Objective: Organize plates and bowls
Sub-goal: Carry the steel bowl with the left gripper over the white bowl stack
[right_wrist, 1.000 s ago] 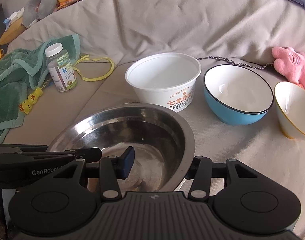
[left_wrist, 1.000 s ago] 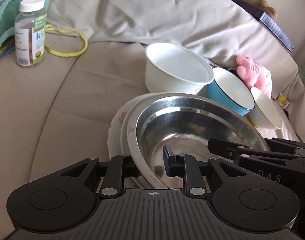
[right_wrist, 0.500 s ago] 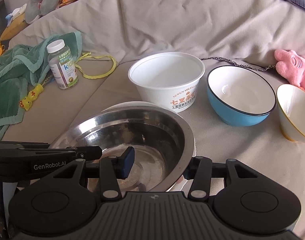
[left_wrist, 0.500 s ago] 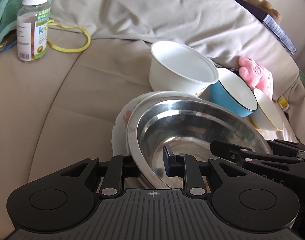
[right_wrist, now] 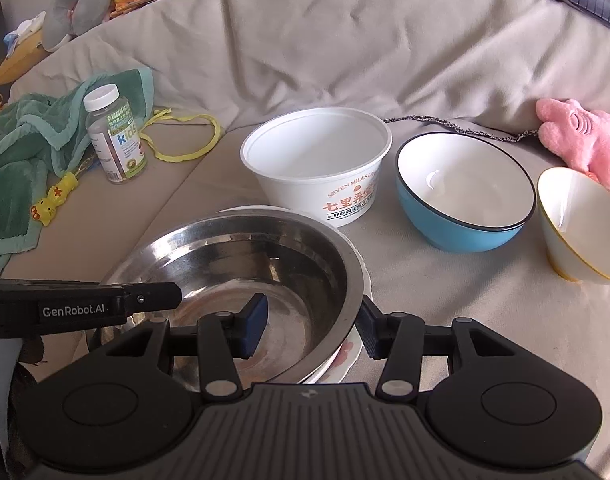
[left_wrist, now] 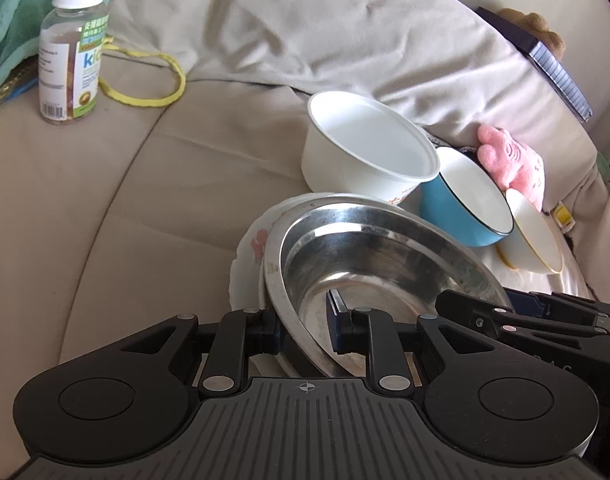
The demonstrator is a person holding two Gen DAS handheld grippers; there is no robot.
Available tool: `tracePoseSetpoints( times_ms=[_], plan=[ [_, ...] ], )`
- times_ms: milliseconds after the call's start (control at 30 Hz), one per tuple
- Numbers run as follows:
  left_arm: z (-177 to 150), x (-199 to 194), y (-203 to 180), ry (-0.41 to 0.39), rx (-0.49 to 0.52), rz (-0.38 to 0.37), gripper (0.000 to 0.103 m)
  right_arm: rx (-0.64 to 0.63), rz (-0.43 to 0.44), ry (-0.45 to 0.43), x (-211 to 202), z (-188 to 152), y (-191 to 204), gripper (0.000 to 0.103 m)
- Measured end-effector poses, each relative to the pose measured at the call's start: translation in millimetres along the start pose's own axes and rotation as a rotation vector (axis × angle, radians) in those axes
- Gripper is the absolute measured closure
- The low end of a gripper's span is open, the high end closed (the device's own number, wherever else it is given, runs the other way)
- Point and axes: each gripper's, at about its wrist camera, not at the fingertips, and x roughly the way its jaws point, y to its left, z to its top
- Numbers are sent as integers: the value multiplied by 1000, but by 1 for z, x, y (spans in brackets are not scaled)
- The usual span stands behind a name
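Steel bowl: the steel bowl [right_wrist: 241, 280] sits straight ahead of both my wrist cameras, nested on a white floral plate [left_wrist: 251, 248] that shows beyond its rim; in the right view the plate peeks out at the near right too. I can't tell whether the pair rests on the sofa cushion [left_wrist: 125, 200] or hangs clear of it.

Left hand-held gripper: the left hand-held gripper [left_wrist: 301, 326] has its jaws narrow, clamped across the bowl's left rim, one pad inside the basin, the other outside. Whether the outer pad also catches the plate edge I can't make out.

Right hand-held gripper: the right hand-held gripper [right_wrist: 311, 322] straddles the opposite rim, one pad inside the basin, the other outside against bowl wall and plate edge. I read it as gripping both, though contact on the outer side is partly hidden.

Key relation: the rims I hold lie on opposite sides of the bowl, so the stack spans between my hands, neither hand nearer.

Other bowls: the white paper bowl [right_wrist: 317, 164] stands just beyond the steel bowl; the blue bowl [right_wrist: 463, 192] and gold-rimmed bowl [right_wrist: 577, 220] line up to its right, close together.

Next move, my guess: keeping both hands level matters, or the steel bowl slides on the plate.
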Motion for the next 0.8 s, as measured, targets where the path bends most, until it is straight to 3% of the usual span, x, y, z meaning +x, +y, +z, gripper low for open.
tracePoseSetpoints(
  times_ms=[333, 433, 567, 667, 800],
  plan=[
    [16, -6, 18, -27, -54, -61, 79, 31, 10, -37, -4, 3, -13, 53],
    [13, -9, 17, -25, -36, -62, 79, 59, 20, -14, 3, -3, -18, 45],
    [8, -25, 12, -117, 17, -37, 73, 121, 61, 21, 15, -12, -28, 43],
    [12, -35, 20, -171, -7, -75, 73, 159, 79, 34, 21, -14, -34, 43],
    [19, -23, 19, -105, 37, 12, 73, 183, 102, 46, 26, -16, -36, 43]
  ],
)
